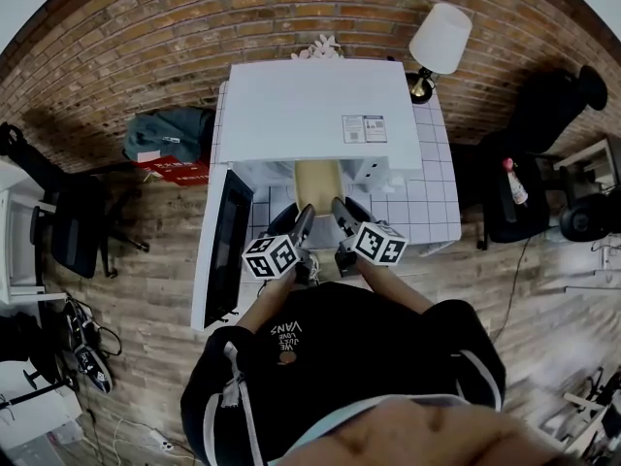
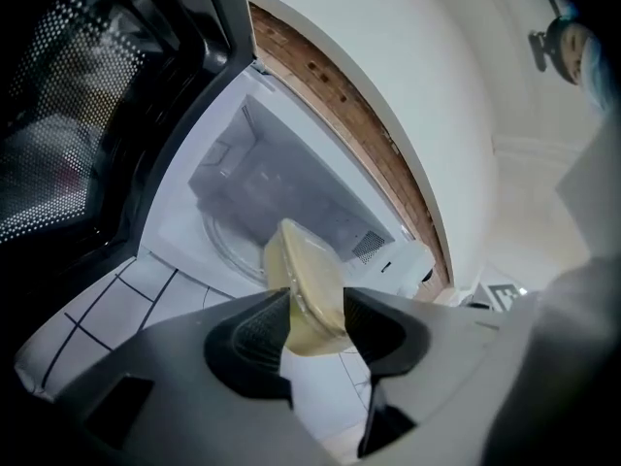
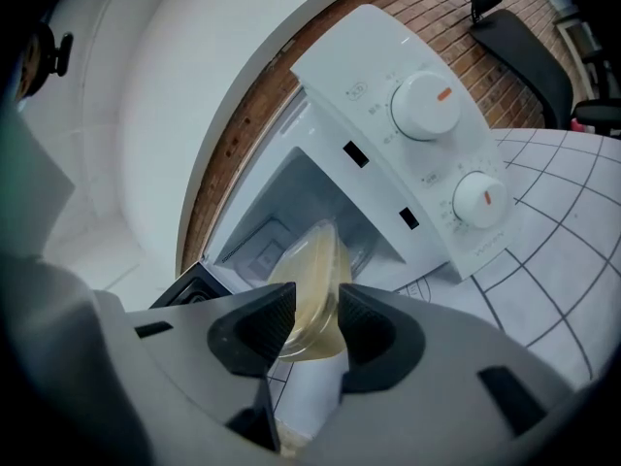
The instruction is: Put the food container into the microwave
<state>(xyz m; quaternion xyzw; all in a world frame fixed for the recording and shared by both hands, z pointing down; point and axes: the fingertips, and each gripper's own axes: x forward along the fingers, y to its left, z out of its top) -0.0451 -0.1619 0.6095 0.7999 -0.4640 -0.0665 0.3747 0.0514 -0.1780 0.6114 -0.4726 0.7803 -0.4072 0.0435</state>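
**Two grippers holding a food container at the open mouth of a microwave**

In the head view we see the white microwave [image 1: 310,115] standing on a tiled table [image 1: 437,216]. Its door [image 1: 229,246] is swung out at the 9 o'clock side. A lamp [image 1: 440,39] stands at about 1 o'clock from the microwave's top.

The food container [image 1: 318,184], pale yellow and translucent, lies at 12 o'clock from both grippers. Its far end reaches under the front edge of the microwave's top.

The left gripper [image 1: 303,217] takes the container's 9 o'clock side and the right gripper [image 1: 340,212] its 3 o'clock side. In the left gripper view we find the jaws clenched on the container's rim, one pad pressing each face. The glass turntable [image 2: 225,248] lies just beyond it inside the cavity [image 2: 254,168]. In the right gripper view the jaws likewise clamp the container's edge. Two round dials [image 3: 424,105] sit on the panel at 3 o'clock from the opening.

We cannot tell whether the container's underside touches the cavity floor.
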